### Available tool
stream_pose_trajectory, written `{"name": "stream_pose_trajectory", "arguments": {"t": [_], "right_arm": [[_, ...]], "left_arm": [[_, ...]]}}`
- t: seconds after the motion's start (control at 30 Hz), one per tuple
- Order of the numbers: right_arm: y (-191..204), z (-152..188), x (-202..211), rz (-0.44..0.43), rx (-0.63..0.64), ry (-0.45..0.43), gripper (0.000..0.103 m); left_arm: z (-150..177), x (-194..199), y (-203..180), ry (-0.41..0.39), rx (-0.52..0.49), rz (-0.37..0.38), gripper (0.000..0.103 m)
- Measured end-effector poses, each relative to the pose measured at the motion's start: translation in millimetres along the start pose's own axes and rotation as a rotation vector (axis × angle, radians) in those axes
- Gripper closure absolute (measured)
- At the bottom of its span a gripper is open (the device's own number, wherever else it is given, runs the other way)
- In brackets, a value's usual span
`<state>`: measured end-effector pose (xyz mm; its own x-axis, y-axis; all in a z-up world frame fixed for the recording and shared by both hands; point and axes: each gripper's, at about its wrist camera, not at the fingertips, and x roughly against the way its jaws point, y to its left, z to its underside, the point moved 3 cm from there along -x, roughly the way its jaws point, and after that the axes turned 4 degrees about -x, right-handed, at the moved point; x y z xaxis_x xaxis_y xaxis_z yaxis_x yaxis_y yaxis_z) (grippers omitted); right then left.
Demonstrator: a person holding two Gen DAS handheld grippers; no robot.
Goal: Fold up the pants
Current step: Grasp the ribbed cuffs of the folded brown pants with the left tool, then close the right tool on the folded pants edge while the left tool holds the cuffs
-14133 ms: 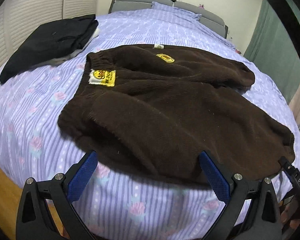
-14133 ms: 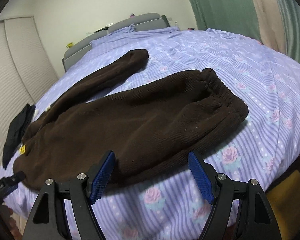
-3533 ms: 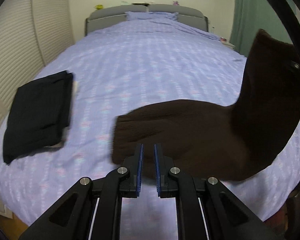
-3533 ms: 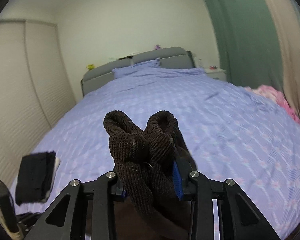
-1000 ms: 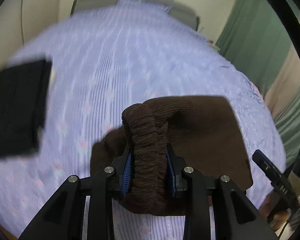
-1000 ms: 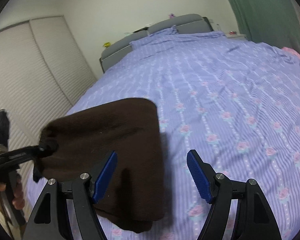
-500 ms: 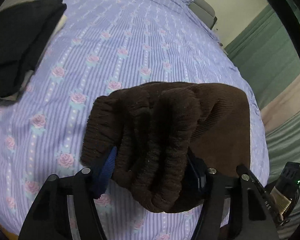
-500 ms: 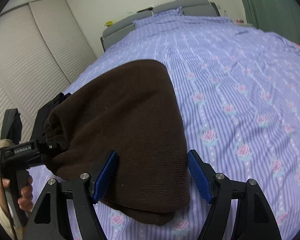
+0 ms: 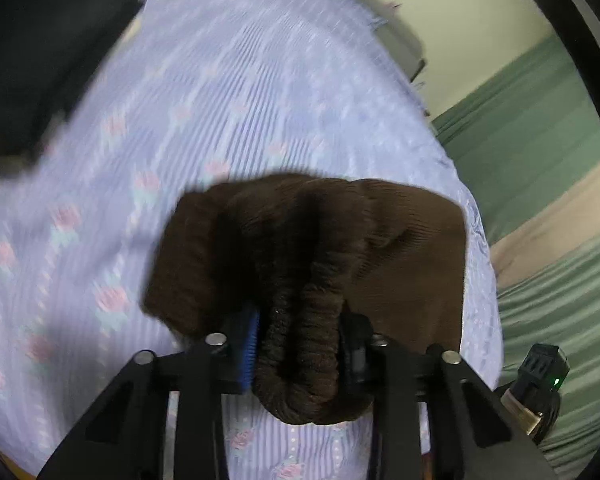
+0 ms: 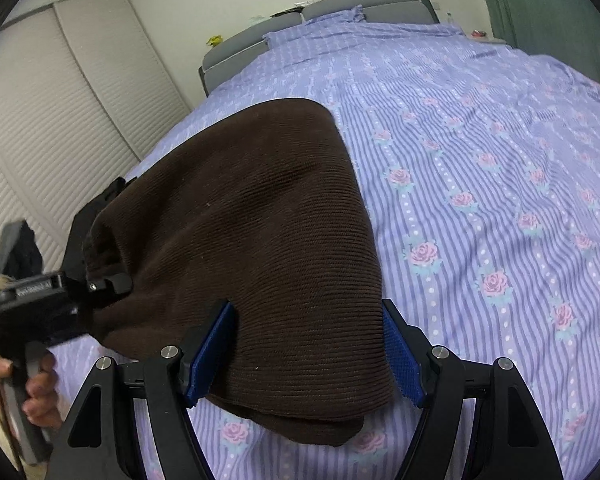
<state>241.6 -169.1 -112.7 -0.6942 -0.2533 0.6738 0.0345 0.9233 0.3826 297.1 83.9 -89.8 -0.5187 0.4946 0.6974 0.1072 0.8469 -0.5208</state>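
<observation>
The brown corduroy pants (image 10: 260,240) lie folded into a thick bundle near the front edge of the bed. My left gripper (image 9: 300,340) is shut on the gathered waistband end of the pants (image 9: 304,344); it also shows at the left of the right wrist view (image 10: 108,280), gripping the bundle's left side. My right gripper (image 10: 308,348) is open, its blue pads either side of the bundle's near edge, with the cloth draped between the fingers.
A folded black garment (image 9: 40,60) lies on the purple rose-patterned bedspread (image 10: 480,160) at the far left. A grey headboard (image 10: 340,8) stands at the back, a slatted wardrobe (image 10: 60,100) at the left and green curtains (image 9: 540,140) at the right.
My left gripper has closed from wide open onto the bunched waistband. My right gripper has moved forward, so the bundle's near edge now lies between its open fingers.
</observation>
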Motion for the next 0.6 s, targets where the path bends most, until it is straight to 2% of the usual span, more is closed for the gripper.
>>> {"name": "stream_pose_trajectory", "arguments": {"t": [0.07,0.13,0.23,0.37,0.47,0.5,0.53,0.6], "right_arm": [[8.0,-1.2,5.6,-0.022,0.012,-0.004,0.03],[20.0,-3.4,11.0,-0.025,0.047,-0.016,0.03],[34.6,-5.5,14.1,-0.013,0.084,-0.03,0.03],[40.9,-7.1,14.4,0.069,0.137,-0.053,0.03],[36.8,-12.9,18.8,0.134,0.155,-0.11,0.03],[34.0,-15.7,19.5,0.141,0.146,-0.12,0.03],[29.9,-20.1,19.3,0.137,0.13,-0.132,0.029],[22.5,-28.6,15.5,0.129,0.103,-0.141,0.029]], "left_arm": [[-9.0,18.0,-3.7,-0.053,-0.031,-0.009,0.075],[-17.7,21.9,2.4,-0.061,-0.057,-0.054,0.075],[-20.3,0.2,18.5,-0.005,-0.05,-0.097,0.074],[-16.9,-16.9,35.2,0.029,-0.032,-0.104,0.068],[-13.6,-19.8,37.9,0.017,-0.046,-0.143,0.051],[-13.0,-20.1,38.7,0.014,-0.054,-0.169,0.038],[-12.4,-19.6,40.2,0.009,-0.065,-0.194,0.032],[-11.9,-22.1,43.4,0.013,-0.066,-0.202,0.028]]}}
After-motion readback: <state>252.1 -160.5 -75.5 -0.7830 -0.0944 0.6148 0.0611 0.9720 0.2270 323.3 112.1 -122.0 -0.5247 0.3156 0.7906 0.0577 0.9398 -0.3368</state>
